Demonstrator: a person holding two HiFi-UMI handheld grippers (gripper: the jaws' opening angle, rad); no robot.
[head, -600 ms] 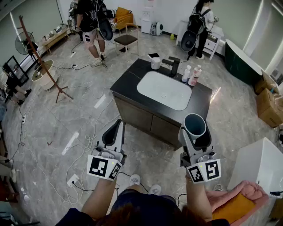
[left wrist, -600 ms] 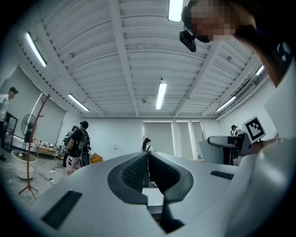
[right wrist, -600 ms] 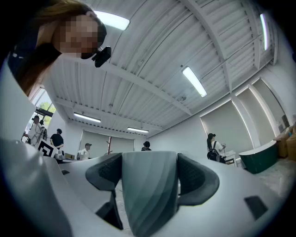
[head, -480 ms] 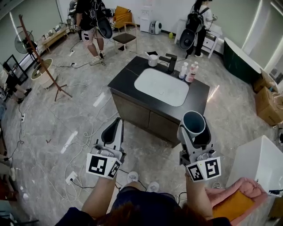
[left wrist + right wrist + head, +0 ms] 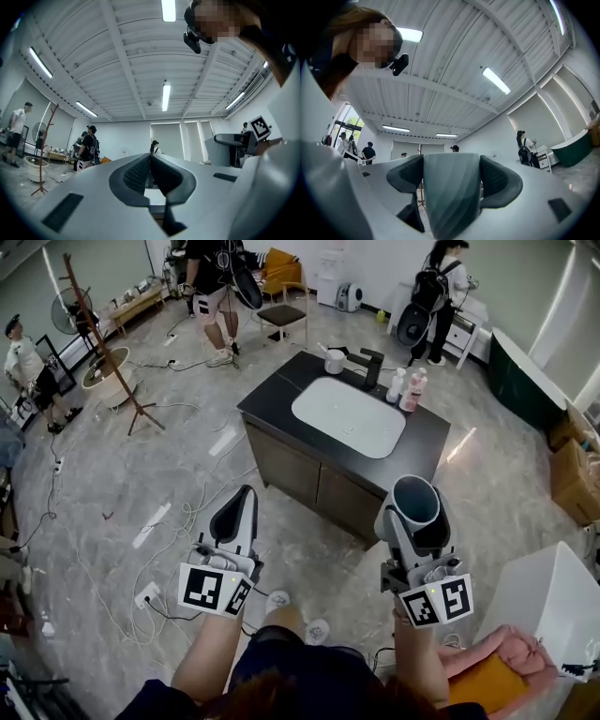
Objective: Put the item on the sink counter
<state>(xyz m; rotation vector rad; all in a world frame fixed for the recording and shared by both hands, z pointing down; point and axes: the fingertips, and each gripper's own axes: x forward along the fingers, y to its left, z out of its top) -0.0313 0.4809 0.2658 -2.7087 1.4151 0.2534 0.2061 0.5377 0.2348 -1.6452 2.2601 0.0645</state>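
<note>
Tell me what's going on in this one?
A person stands a few steps back from the sink counter with a gripper in each hand. The right gripper is clamped on a grey-green cup, held upright with its mouth up. The left gripper is shut with nothing in it. The cup has not yet reached the counter, which already holds a faucet, two bottles and a white mug.

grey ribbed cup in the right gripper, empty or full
Empty: the head view looks down into the grey ribbed cup; nothing shows inside.
</note>
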